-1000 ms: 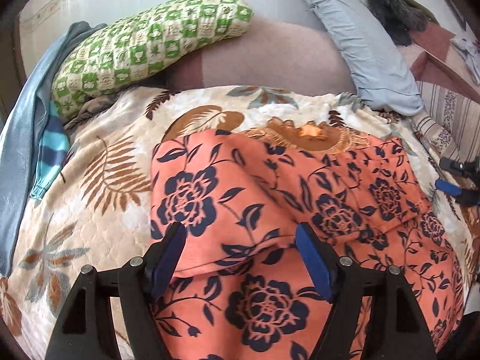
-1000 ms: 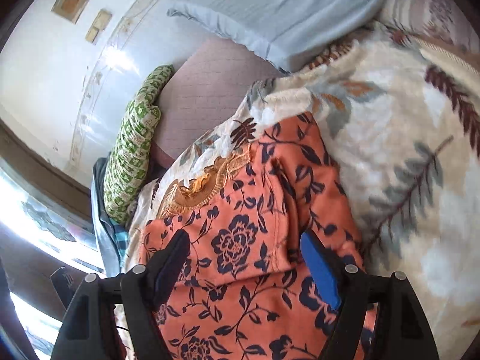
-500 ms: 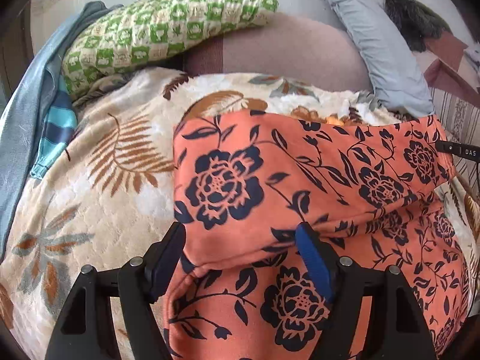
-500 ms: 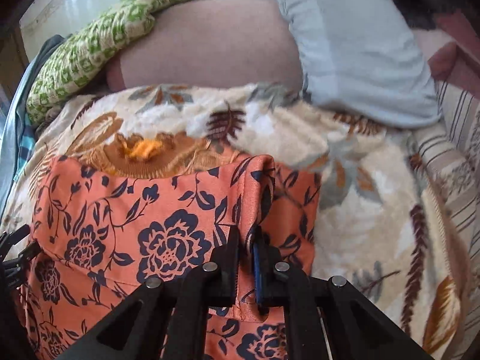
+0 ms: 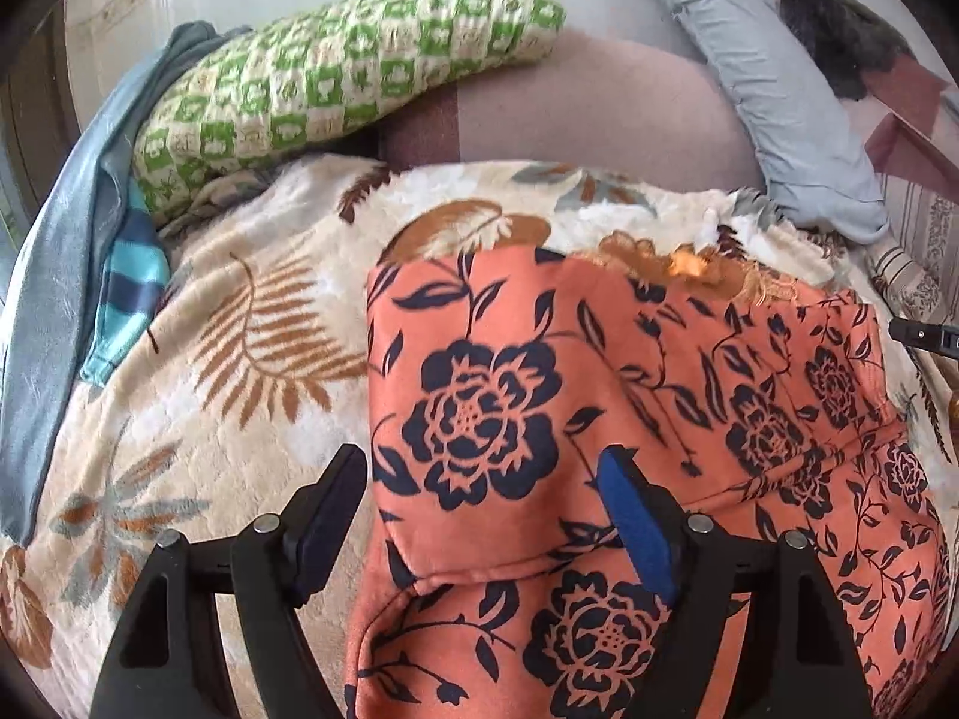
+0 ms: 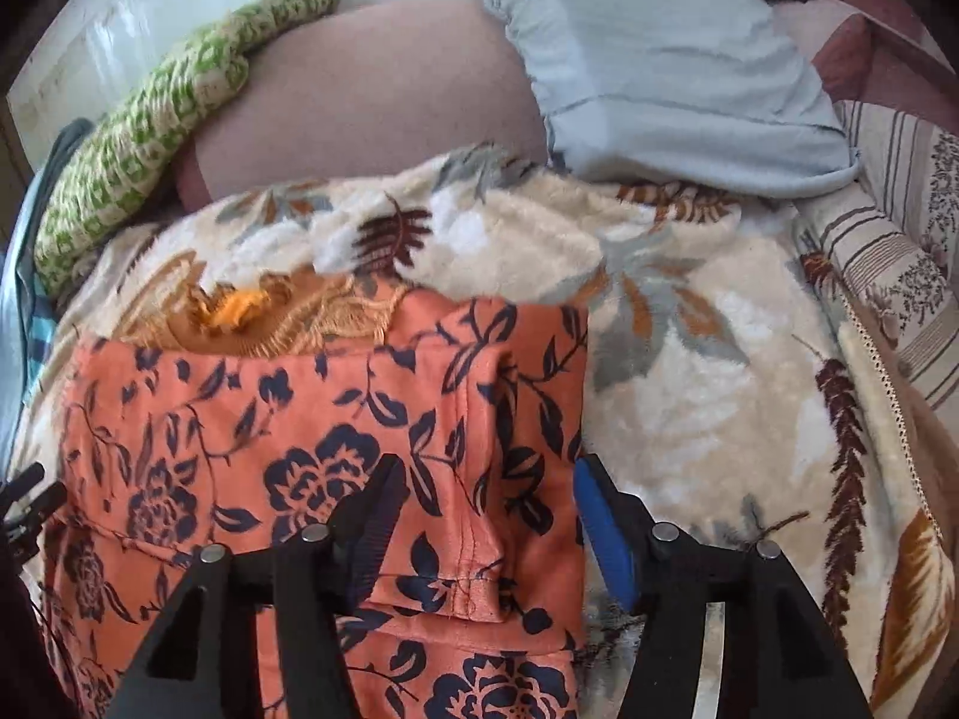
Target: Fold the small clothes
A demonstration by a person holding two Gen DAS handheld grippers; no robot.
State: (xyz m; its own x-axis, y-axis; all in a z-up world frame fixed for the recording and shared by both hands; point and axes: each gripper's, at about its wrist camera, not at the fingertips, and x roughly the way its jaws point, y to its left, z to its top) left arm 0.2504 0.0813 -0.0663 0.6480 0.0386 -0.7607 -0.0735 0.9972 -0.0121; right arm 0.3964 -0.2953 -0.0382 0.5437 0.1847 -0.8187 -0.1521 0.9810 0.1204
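While both claws stand with their jaws apart and grip nothing, the orange floral garment [image 5: 599, 419] lies on the leaf-patterned blanket [image 5: 240, 359] of the bed, a folded-over flap already resting on its lower layer. Seen from the left wrist view, the left claw [image 5: 479, 515] straddles the garment's left edge: its dark finger sits over bare blanket just beside the cloth, its blue-padded finger over the fabric, and the flap's hem runs crosswise just ahead of the tips. Seen from the right wrist view, the right claw [image 6: 485, 515] mirrors this at the opposite side, its blue pad at the garment's [image 6: 299, 419] right edge and its dark finger over the cloth. The long axis of the folded band therefore runs from side to side between the two claws, each nearest its own end. Judging from this, the next fold depends on both claws closing on their edges together and carrying them evenly. A green checked cushion [image 5: 335, 72] and a grey pillow [image 6: 659, 60] lie well apart at the head of the bed.
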